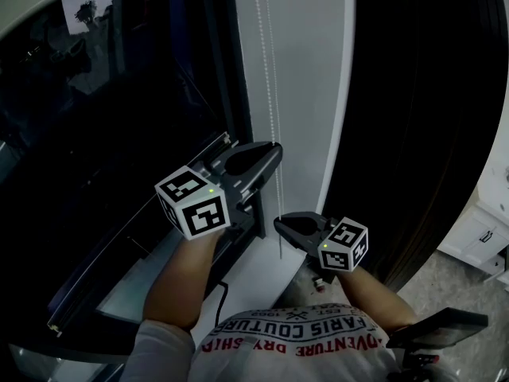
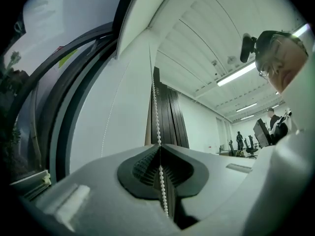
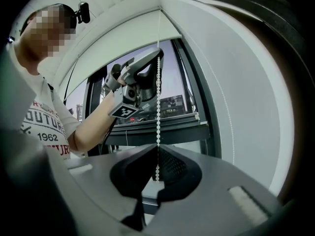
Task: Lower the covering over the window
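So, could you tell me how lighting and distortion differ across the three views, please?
Head view: dim, the window nearly black with faint reflections. Left gripper view: bright, ceiling light glaring, strong fisheye curving straight lines, chain sharp. Right gripper view: fisheye too, evenly lit, dark vignette at the edges.

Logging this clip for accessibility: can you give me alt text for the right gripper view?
The right gripper is shut on a white bead chain that hangs in front of a dark-framed window. Higher up the same chain, the left gripper clamps it too, held by a bare forearm reaching from the left.
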The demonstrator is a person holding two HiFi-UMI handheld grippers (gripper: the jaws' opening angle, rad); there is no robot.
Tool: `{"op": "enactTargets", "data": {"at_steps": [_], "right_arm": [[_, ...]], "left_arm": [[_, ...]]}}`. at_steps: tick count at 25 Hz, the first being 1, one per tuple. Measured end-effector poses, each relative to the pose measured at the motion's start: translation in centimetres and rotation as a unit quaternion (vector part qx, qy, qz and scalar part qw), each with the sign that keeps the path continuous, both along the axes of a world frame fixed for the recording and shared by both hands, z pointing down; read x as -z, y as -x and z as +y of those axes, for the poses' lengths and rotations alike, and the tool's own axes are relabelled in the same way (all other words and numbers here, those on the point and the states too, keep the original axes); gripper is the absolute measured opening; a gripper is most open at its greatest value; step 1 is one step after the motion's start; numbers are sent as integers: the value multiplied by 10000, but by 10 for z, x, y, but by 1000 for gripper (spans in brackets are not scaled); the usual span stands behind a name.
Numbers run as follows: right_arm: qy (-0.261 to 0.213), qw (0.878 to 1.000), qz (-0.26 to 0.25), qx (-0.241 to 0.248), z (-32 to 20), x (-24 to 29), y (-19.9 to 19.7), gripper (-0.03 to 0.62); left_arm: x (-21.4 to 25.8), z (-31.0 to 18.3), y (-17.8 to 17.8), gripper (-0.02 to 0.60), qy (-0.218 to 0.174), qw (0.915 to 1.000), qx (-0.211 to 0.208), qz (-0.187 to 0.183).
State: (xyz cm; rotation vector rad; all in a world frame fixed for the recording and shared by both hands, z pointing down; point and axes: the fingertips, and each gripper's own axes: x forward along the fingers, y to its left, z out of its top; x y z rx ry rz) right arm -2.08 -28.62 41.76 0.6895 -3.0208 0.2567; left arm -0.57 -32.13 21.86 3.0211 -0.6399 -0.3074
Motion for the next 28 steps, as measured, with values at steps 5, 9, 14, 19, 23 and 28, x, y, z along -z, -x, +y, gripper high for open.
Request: {"op": "enactTargets", "data": {"at_steps": [5, 9, 14, 19, 23, 28], "right_arm": [[83, 9999, -92, -16, -1, 0, -2, 9], [167, 9996, 214, -14, 2, -16, -3, 9], [678, 9975, 187, -91, 5, -54, -9, 9], [957, 9949, 283, -129, 5, -83, -13, 9], [1161, 9923, 398, -150, 7, -103, -18, 9], [1630, 9844, 658, -29, 17, -146, -17, 9]], "left_arm": [[0, -1, 2, 6, -82, 9999, 58, -66], [-16, 1, -6, 5, -69, 9995, 45, -290], [-55, -2, -12, 6, 209, 9990, 58, -385], [-84, -3, -10, 6, 242, 9986, 173, -435], [-106, -4, -9, 6, 236, 9976, 322, -559], [-152, -6, -13, 6, 547, 9947, 431, -759]]}}
